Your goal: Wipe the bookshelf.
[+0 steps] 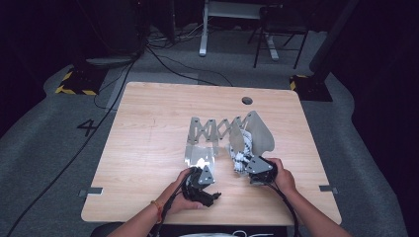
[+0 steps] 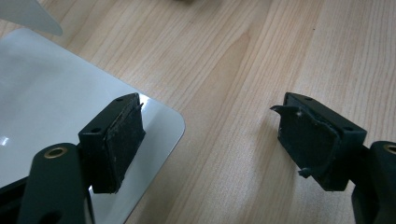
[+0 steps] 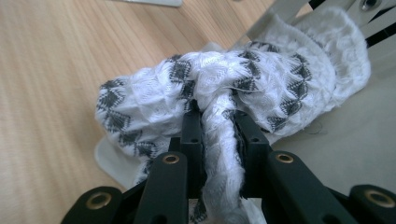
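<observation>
Right tool (image 3: 218,135) clenched on patterned cloth (image 3: 233,88); left tool (image 2: 210,140) spread wide over metal plate (image 2: 56,93).

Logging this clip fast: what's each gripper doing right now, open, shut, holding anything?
Left gripper: open, empty, one jaw over the metal plate.
Right gripper: shut on the white patterned cloth.

A light wooden table (image 1: 148,148) carries a grey folding metal rack (image 1: 217,136) and a patterned white cloth (image 3: 243,88)
</observation>
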Demonstrator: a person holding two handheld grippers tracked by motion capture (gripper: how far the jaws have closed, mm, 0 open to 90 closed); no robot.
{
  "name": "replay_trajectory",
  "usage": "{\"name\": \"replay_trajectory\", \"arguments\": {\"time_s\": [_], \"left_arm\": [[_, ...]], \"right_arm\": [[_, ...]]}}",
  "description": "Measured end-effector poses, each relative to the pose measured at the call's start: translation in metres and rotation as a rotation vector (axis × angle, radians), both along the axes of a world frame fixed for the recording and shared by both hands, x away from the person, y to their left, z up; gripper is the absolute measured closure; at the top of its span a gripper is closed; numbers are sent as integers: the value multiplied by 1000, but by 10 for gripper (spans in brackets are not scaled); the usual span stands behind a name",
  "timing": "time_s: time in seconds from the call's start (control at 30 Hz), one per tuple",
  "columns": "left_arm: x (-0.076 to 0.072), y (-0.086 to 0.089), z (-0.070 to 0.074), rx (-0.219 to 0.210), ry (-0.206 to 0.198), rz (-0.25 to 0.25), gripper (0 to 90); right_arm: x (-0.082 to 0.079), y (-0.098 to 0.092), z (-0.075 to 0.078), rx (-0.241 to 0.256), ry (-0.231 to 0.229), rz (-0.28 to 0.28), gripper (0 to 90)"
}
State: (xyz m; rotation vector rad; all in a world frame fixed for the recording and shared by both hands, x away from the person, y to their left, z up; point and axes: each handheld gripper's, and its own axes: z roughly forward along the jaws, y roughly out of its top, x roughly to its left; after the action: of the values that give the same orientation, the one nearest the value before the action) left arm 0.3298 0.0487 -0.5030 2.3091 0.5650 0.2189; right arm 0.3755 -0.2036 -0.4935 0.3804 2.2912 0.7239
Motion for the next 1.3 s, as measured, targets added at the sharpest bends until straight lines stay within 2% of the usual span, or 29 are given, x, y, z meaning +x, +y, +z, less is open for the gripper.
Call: {"name": "replay_trajectory", "arguments": {"time_s": [0.23, 0.37, 0.47, 0.57, 0.7, 0.8, 0.9, 0.97, 1.03, 1.13, 1.23, 1.3], "left_arm": [[0, 0, 0, -3, 1, -6, 221], [0, 0, 0, -3, 0, -5, 221], [0, 0, 0, -3, 1, -6, 221], [0, 0, 0, -3, -4, -3, 221], [0, 0, 0, -3, 0, -5, 221], [0, 0, 0, -3, 0, -5, 220], [0, 0, 0, -3, 0, -6, 221], [1, -1, 0, -1, 0, -9, 219], [1, -1, 0, 0, 0, -10, 218], [1, -1, 0, -1, 1, -11, 217], [1, -1, 0, 0, 0, -13, 217], [1, -1, 0, 0, 0, -13, 217]], "right_arm": [[8, 3, -2, 5, -29, -41, 759], [13, 5, -5, -13, -16, -50, 762], [16, 4, -5, -12, 16, -51, 769], [17, 1, -1, -19, 70, -42, 772], [15, -5, 5, -22, 148, -15, 774], [11, -11, 8, -32, 183, 9, 775], [7, -15, 12, -22, 147, 3, 779], [5, -17, 17, 5, 86, -14, 780], [5, -16, 19, 7, 31, -29, 780], [4, -12, 20, 31, -31, -45, 780], [5, -7, 20, 53, -78, -53, 779], [7, -2, 17, 41, -88, -50, 776]]}}
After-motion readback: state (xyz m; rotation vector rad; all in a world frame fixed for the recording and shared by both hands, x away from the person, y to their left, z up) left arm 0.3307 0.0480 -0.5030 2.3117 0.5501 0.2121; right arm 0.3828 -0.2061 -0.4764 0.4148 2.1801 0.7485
